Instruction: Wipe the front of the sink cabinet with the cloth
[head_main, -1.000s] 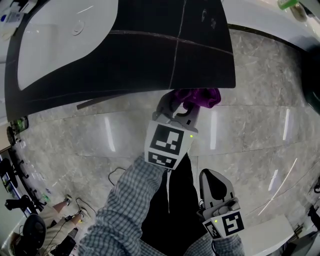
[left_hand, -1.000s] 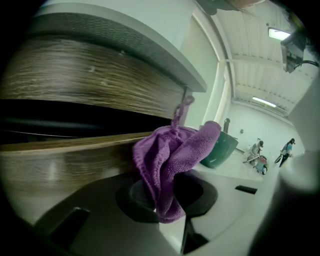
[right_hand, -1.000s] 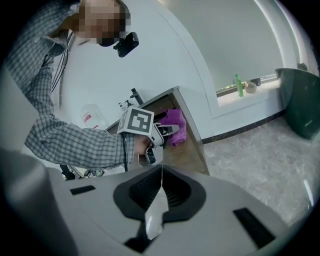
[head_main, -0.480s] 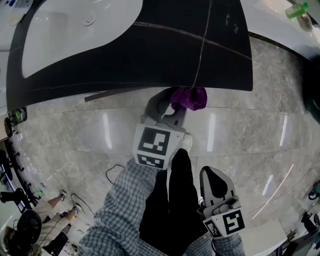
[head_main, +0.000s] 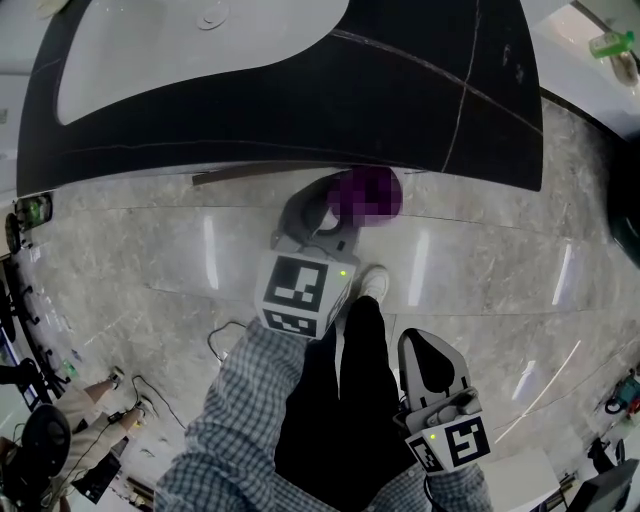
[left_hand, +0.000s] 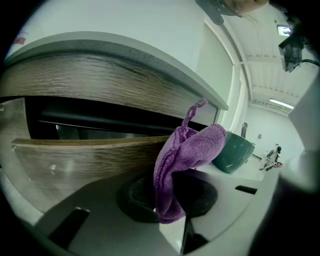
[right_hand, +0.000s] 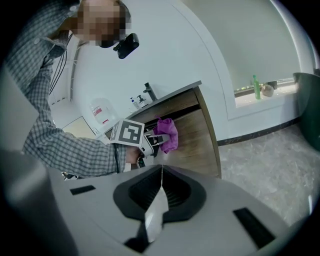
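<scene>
My left gripper (head_main: 335, 205) is shut on a purple cloth (head_main: 365, 195), held just under the dark countertop edge of the sink cabinet (head_main: 300, 100). In the left gripper view the cloth (left_hand: 185, 165) bunches up from the jaws, close to the wood-grain cabinet front (left_hand: 95, 85). The right gripper view shows the cloth (right_hand: 167, 134) against the wooden front (right_hand: 192, 132). My right gripper (head_main: 432, 372) hangs low beside my leg, shut with nothing in it; its jaws (right_hand: 160, 192) meet in a thin line.
A white basin (head_main: 190, 50) sits in the black top. A green bottle (head_main: 610, 42) stands at the upper right. A dark green bin (left_hand: 232, 152) stands by the cabinet. Marble floor (head_main: 500, 270) lies below. Cables and another person (head_main: 60, 440) are at lower left.
My left gripper with the cloth has moved closer in under the countertop edge and slightly left. The view has shifted toward the cabinet. The right gripper has stayed put.
</scene>
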